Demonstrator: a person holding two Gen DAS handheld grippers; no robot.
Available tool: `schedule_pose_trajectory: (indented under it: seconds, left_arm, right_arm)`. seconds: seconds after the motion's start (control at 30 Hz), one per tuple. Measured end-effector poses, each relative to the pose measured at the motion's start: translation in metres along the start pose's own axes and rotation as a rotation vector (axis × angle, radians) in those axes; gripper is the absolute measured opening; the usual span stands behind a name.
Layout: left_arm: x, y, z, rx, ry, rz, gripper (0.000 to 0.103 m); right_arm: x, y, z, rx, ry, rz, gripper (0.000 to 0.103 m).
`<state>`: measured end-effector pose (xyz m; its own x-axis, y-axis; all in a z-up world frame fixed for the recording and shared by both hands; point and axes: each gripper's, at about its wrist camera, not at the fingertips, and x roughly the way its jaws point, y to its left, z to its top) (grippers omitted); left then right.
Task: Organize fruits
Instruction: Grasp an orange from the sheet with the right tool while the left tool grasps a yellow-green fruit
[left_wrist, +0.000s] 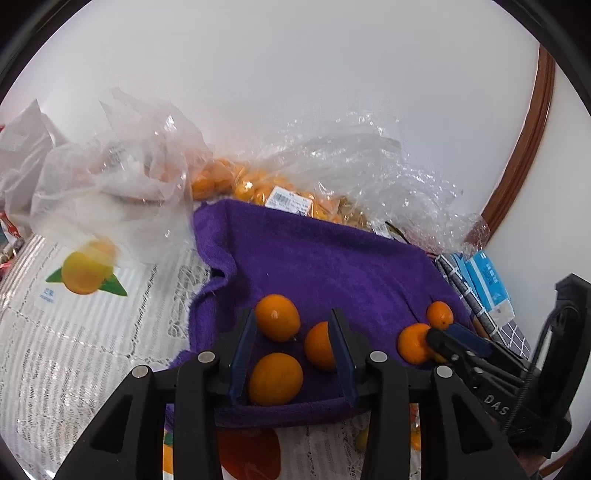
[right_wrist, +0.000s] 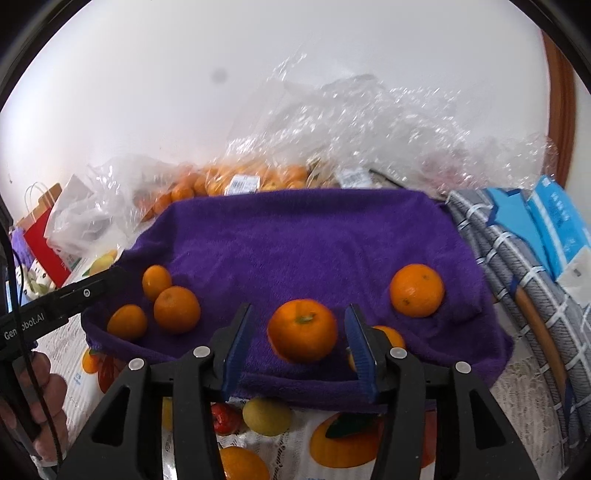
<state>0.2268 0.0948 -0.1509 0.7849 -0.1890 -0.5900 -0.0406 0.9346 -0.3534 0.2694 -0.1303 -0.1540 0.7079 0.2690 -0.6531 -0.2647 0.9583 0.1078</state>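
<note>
A purple towel (left_wrist: 325, 266) lies on the table with several oranges on it; it also shows in the right wrist view (right_wrist: 303, 240). My left gripper (left_wrist: 291, 350) is open over the towel's front edge, with one orange (left_wrist: 275, 378) between its fingers, one (left_wrist: 277, 317) just ahead and one (left_wrist: 319, 345) partly behind the right finger. My right gripper (right_wrist: 299, 343) is open around an orange (right_wrist: 302, 329) with a green stem. It also shows in the left wrist view (left_wrist: 437, 338), beside two oranges (left_wrist: 413, 343). Another orange (right_wrist: 417, 290) lies to the right.
Clear plastic bags with many oranges (left_wrist: 258, 188) lie behind the towel, and an emptier bag (left_wrist: 110, 177) to the left. A checked cloth (right_wrist: 517, 280) and blue packets (right_wrist: 554, 221) are at the right. A fruit-print tablecloth (right_wrist: 332, 443) covers the table.
</note>
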Motion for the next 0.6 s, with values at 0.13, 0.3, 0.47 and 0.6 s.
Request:
schedule_pose_trajectory:
  seconds: [0.13, 0.3, 0.47, 0.6]
  left_arm:
    - [-0.006, 0.005, 0.003, -0.016, -0.034, -0.005, 0.038]
    - [-0.015, 0.005, 0.006, -0.012, -0.060, -0.017, 0.038]
    - [-0.013, 0.005, 0.007, -0.018, -0.042, -0.012, 0.038]
    - [-0.012, 0.003, 0.006, -0.014, -0.035, -0.013, 0.038]
  right_arm:
    - [-0.017, -0.008, 0.005, 0.027, -0.060, -0.043, 0.050]
    - [-0.037, -0.018, 0.005, 0.075, -0.044, -0.040, 0.051]
    - [-0.049, -0.014, -0.017, 0.077, 0.035, 0.028, 0.051]
    - [-0.053, -0.002, -0.037, 0.040, 0.060, 0.031, 0.051]
